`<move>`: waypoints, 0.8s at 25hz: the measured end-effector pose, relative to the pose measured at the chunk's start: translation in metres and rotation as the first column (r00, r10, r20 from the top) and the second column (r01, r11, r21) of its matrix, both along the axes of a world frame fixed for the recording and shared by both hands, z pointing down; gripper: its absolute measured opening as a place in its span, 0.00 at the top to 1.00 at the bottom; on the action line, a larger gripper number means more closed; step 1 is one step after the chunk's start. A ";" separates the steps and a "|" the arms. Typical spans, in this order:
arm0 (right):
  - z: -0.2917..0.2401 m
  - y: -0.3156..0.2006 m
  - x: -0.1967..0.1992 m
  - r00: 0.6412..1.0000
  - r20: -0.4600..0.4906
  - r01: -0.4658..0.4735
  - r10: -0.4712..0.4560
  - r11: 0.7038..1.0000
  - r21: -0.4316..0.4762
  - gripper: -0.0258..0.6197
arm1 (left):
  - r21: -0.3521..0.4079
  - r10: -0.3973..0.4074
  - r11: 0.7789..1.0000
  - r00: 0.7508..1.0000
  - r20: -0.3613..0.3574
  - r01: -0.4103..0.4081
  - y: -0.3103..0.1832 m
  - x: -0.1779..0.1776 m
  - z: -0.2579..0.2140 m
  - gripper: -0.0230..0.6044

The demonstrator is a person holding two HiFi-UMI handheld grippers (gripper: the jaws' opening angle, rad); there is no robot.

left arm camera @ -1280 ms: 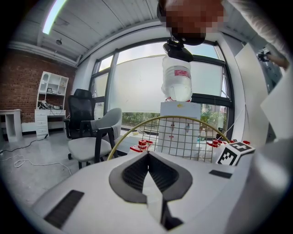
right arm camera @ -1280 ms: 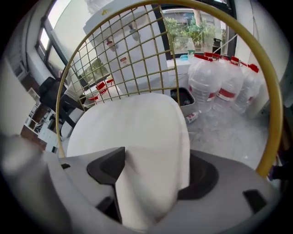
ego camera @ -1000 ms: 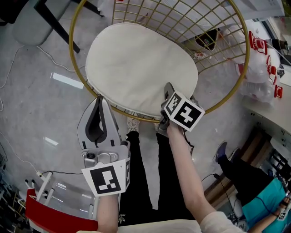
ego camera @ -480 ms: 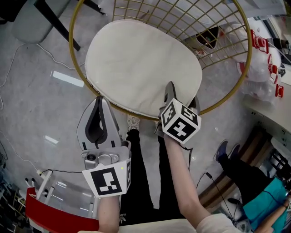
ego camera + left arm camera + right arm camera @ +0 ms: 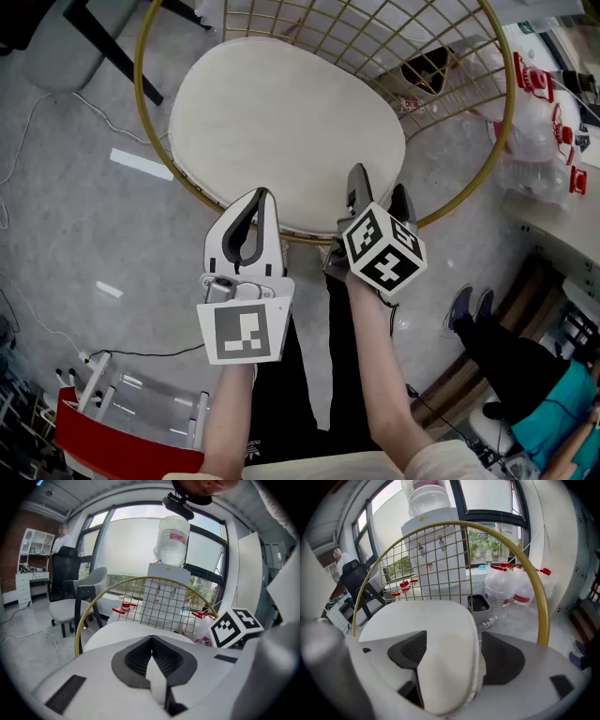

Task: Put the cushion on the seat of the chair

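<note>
Left gripper [image 5: 261,197] has swung in beside right gripper [image 5: 377,187]. Head view: one cushion [image 5: 281,122] lies on one chair's seat, inside its gold rim [image 5: 137,70], with open floor [image 5: 66,187] at left. Left gripper view: jaws closed, empty. Right gripper view: jaws pinch the cushion's front edge.

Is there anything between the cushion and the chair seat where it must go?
Nothing visible does. The cushion lies on the chair, inside its gold ring, and the right claw grips its near edge.
</note>
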State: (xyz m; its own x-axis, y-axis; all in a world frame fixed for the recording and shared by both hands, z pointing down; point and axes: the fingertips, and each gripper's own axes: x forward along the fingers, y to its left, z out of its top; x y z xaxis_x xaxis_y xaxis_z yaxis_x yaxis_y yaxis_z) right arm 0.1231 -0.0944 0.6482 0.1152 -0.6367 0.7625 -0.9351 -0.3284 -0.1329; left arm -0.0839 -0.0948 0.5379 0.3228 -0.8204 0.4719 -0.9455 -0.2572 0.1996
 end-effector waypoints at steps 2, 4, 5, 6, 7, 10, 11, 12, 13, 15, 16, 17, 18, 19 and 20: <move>-0.010 -0.005 0.002 0.999 -0.042 0.030 -0.029 0.999 0.033 0.42 | -0.003 -0.034 0.999 0.999 0.004 0.034 0.001 -0.001 0.002 0.94; -0.021 -0.011 0.001 0.995 -0.069 0.072 -0.067 0.995 0.068 0.42 | 0.004 -0.059 0.998 0.998 -0.003 0.059 0.002 -0.003 -0.001 0.94; -0.026 -0.013 0.001 0.994 -0.078 0.087 -0.081 0.993 0.082 0.42 | 0.009 -0.065 0.998 0.998 -0.005 0.065 0.002 -0.004 -0.002 0.94; -0.031 -0.014 0.001 0.993 -0.084 0.095 -0.087 0.991 0.093 0.42 | 0.014 -0.068 0.998 0.998 -0.002 0.068 0.003 -0.004 -0.004 0.94; -0.035 -0.015 0.002 0.993 -0.084 0.095 -0.086 0.990 0.104 0.42 | 0.017 -0.071 0.997 0.997 0.003 0.071 0.004 -0.005 -0.005 0.94; -0.047 -0.015 0.006 0.996 -0.066 0.073 -0.065 0.989 0.128 0.42 | 0.024 -0.080 0.997 0.997 0.015 0.080 0.005 -0.009 -0.007 0.94; -0.051 -0.015 0.007 0.996 -0.066 0.070 -0.062 0.989 0.133 0.42 | 0.029 -0.082 0.996 0.996 0.022 0.082 0.006 -0.011 -0.009 0.94; -0.055 -0.015 0.008 0.996 -0.071 0.071 -0.062 0.988 0.140 0.42 | 0.035 -0.083 0.996 0.996 0.030 0.082 0.007 -0.013 -0.010 0.94; -0.060 -0.015 0.009 0.995 -0.077 0.075 -0.064 0.986 0.148 0.42 | 0.042 -0.084 0.996 0.996 0.036 0.082 0.007 -0.014 -0.012 0.94; -0.071 -0.015 0.010 0.994 -0.081 0.086 -0.072 0.981 0.174 0.42 | 0.056 -0.090 0.995 0.995 0.036 0.088 0.008 -0.015 -0.019 0.94; -0.076 -0.016 0.009 0.993 -0.080 0.095 -0.081 0.977 0.191 0.42 | 0.062 -0.094 0.994 0.995 0.034 0.092 0.008 -0.015 -0.023 0.94; -0.082 -0.017 0.008 0.992 -0.082 0.109 -0.094 0.972 0.207 0.42 | 0.069 -0.097 0.993 0.995 0.033 0.094 0.008 -0.015 -0.028 0.94; -0.089 -0.018 0.007 0.990 -0.088 0.126 -0.109 0.968 0.218 0.43 | 0.076 -0.098 0.992 0.995 0.031 0.096 0.008 -0.015 -0.034 0.94; -0.097 -0.020 0.006 0.987 -0.101 0.144 -0.124 0.964 0.224 0.43 | 0.083 -0.100 0.992 0.995 0.030 0.097 0.008 -0.016 -0.040 0.94; -0.106 -0.021 0.004 0.983 -0.117 0.164 -0.140 0.959 0.230 0.43 | 0.089 -0.103 0.991 0.994 0.030 0.100 0.007 -0.016 -0.047 0.94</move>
